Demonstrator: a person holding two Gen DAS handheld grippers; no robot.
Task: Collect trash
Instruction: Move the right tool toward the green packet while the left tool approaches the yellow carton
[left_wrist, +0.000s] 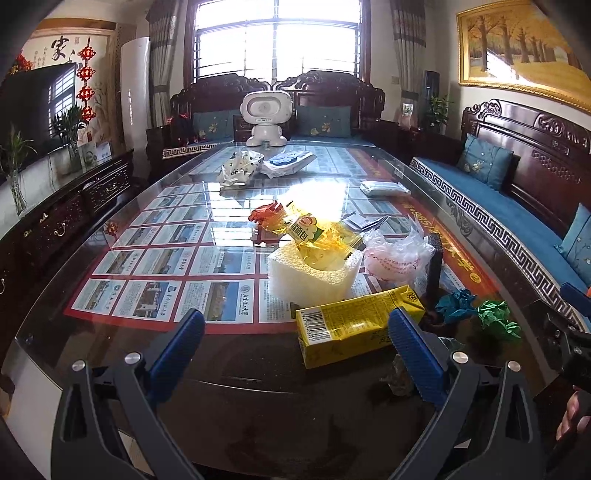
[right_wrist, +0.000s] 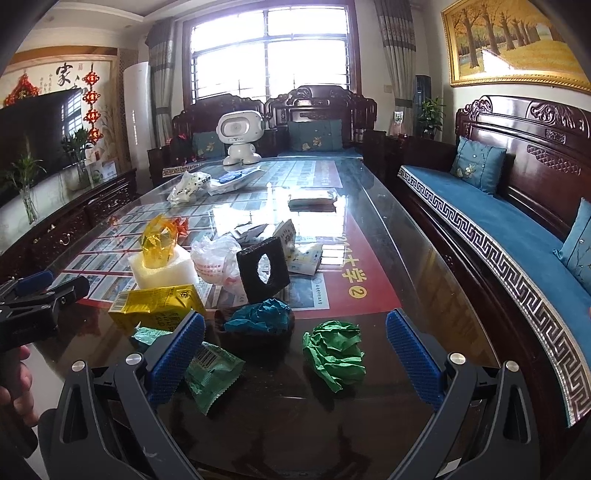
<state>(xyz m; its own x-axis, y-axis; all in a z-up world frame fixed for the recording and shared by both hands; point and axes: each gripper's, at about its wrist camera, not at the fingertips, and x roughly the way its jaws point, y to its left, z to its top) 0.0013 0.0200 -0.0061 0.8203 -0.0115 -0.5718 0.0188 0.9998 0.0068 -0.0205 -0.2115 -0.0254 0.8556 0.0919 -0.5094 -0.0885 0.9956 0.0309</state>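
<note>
Trash lies scattered on a glass-topped table (left_wrist: 110, 332). A flattened yellow carton (left_wrist: 354, 325) lies just ahead of my open left gripper (left_wrist: 297, 341), nearer its right finger. Behind it stands a white foam block (left_wrist: 310, 277) with a yellow wrapper (left_wrist: 314, 229) on top. My right gripper (right_wrist: 295, 341) is open above the table's near edge. A crumpled green paper ball (right_wrist: 334, 350) lies between its fingers, a teal paper ball (right_wrist: 258, 315) just beyond, and a green wrapper (right_wrist: 212, 373) by its left finger. A black foam square with a hole (right_wrist: 263, 269) stands upright behind.
A white plastic bag (right_wrist: 214, 264), papers and a white toy robot (left_wrist: 265, 118) sit farther along the table. A blue-cushioned wooden sofa (right_wrist: 498, 229) runs along the right side. A dark cabinet with a TV (left_wrist: 33, 107) and plants lines the left. A hand (right_wrist: 18, 387) holds the left gripper.
</note>
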